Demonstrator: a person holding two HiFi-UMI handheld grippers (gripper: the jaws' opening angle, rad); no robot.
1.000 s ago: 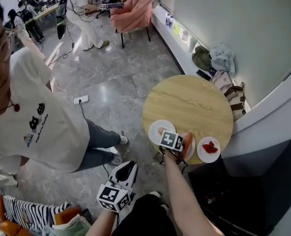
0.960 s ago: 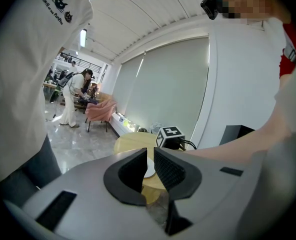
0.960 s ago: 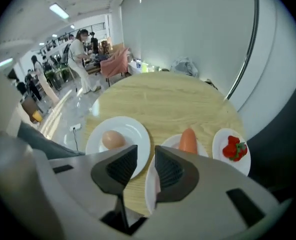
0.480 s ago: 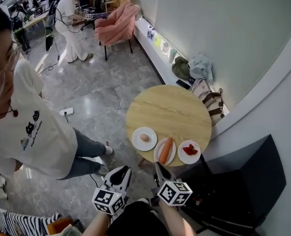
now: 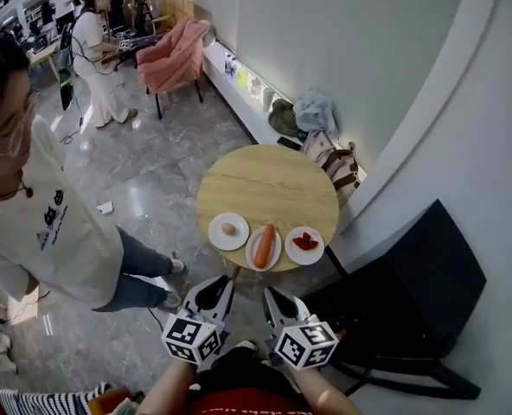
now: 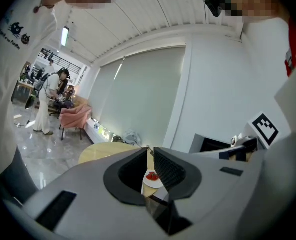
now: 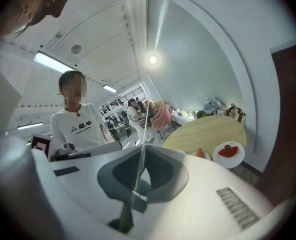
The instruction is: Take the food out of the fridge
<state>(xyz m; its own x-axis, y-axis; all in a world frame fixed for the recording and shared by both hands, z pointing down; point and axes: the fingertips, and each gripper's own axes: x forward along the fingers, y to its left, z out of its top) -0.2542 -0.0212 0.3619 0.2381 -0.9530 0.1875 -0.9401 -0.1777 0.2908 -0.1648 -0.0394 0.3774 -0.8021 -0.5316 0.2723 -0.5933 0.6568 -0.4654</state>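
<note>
The food sits out on the round table (image 5: 273,180), on 3 plates along its near edge: an egg (image 5: 228,229) at the left, a carrot (image 5: 264,245) in the middle and strawberries (image 5: 305,241) at the right, nearest the dark cabinet (image 5: 416,288) that I take for the fridge. Both tools hang low by the person's body, well apart from the plates. The left gripper (image 5: 225,285) shows only a narrow slit between its pads with nothing in it, and the right gripper (image 5: 272,296) has its pads pressed together, empty. The main risk, as I judge it, is the row of plates so close to the rim. A sleeve or a tool swinging past could catch 1 of them and tip it to the floor, and the carrot, long and round, would roll off first. The egg lies loose on its plate and would not survive a knock. If more food waits in the fridge, reaching in with the pads this close together would shove an item instead of taking it, so both need to spread first. A bystander (image 5: 44,232) stands near on the left, so a wide turn that way could bump them.
</note>
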